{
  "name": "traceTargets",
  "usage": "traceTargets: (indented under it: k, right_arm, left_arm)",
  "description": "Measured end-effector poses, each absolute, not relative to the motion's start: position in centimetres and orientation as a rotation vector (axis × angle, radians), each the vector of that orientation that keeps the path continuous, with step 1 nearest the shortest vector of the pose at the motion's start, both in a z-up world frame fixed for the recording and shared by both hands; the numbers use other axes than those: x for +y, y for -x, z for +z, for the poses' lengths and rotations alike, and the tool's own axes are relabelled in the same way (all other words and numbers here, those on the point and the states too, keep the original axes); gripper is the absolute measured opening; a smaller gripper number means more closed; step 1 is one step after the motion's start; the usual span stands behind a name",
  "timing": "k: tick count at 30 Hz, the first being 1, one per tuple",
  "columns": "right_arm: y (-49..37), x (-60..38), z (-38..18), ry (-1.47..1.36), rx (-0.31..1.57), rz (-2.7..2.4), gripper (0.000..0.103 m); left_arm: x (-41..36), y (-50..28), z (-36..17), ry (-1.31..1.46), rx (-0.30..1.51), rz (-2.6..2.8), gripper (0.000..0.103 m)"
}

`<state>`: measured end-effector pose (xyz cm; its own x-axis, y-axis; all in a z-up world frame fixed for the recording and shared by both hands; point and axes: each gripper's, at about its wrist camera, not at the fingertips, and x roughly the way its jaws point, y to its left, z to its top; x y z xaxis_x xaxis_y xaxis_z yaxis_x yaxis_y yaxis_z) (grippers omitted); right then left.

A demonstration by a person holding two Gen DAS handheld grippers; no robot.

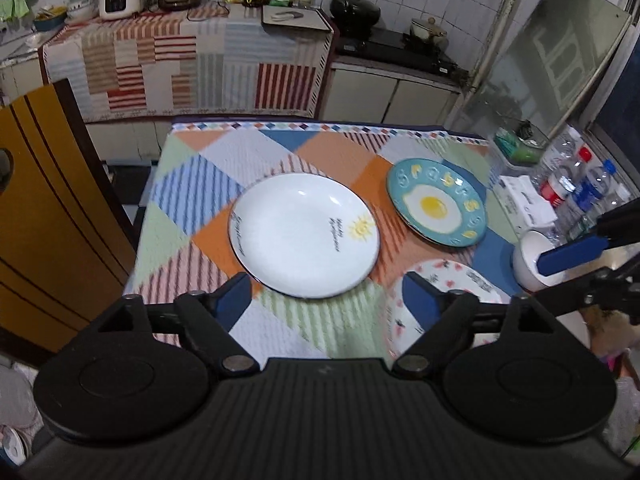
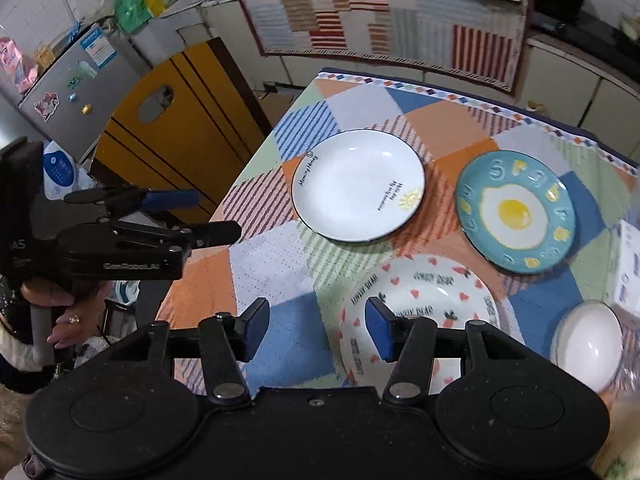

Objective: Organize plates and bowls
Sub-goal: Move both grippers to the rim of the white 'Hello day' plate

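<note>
Hovering, left hand-held gripper (image 1: 326,296): spread, empty, above bench (image 1: 192,200)
Right hand-held gripper (image 2: 316,330): spread, empty
White plate (image 1: 304,234): bench centre
Egg plate (image 1: 436,202): beside it
Heart plate (image 2: 420,300): near edge
White bowl (image 2: 588,344): right

Both grippers, left gripper (image 1: 324,294) and right gripper (image 2: 316,326), are ribbed black plastic with silver pivot screws and blue-padded jaws; a ringed hand (image 2: 66,312) shows.

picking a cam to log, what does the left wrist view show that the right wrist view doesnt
Left wrist only: water bottles beside the table, stove with pot.
Right wrist only: fridge, the hand holding the left claw, open.
Both: white sun plate, egg plate, heart plate, white bowl, right claw open.
</note>
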<state>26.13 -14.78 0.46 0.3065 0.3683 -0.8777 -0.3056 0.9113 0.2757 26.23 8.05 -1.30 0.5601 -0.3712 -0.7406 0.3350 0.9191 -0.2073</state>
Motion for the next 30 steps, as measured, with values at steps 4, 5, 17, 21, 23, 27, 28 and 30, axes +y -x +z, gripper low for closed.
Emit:
traceTargets:
  k: [4, 5, 17, 21, 23, 27, 28, 30]
  right_arm:
    - [-28.0, -15.4, -2.8, -0.176, 1.106, 0.495, 0.059]
    - [-28.5, -15.7, -4.1, -0.218, 1.087, 0.500, 0.059]
    - [-34.9, -18.9, -15.3, -0.404, 1.084, 0.333, 0.059]
    - [-36.3, -19.5, -17.0, -0.390, 1.073, 0.322, 0.058]
    - [-36.8, -19.7, -17.8, -0.403, 1.069, 0.317, 0.054]
    - [-37.9, -20.0, -19.1, -0.401, 1.054, 0.315, 0.035]
    - [-38.1, -19.9, -19.4, -0.392, 1.052, 0.316, 0.025]
    - [-38.5, -19.8, -19.8, -0.370, 1.046, 0.300, 0.014]
  left_arm:
    - [8.3, -28.3, -3.6, 0.016, 0.882, -0.376, 0.090]
    - [8.4, -28.9, -4.4, 0.015, 0.882, -0.359, 0.091]
    - [8.7, -35.8, -12.3, -0.061, 0.920, -0.351, 0.092]
    - [9.3, -38.2, -14.5, 0.006, 0.959, -0.380, 0.088]
    - [9.3, -39.1, -15.6, 0.027, 0.984, -0.394, 0.083]
    - [9.4, -40.4, -17.4, 0.039, 1.038, -0.377, 0.057]
    - [9.4, -40.6, -17.7, 0.044, 1.049, -0.373, 0.053]
    - [9.5, -40.9, -18.3, 0.053, 1.065, -0.377, 0.033]
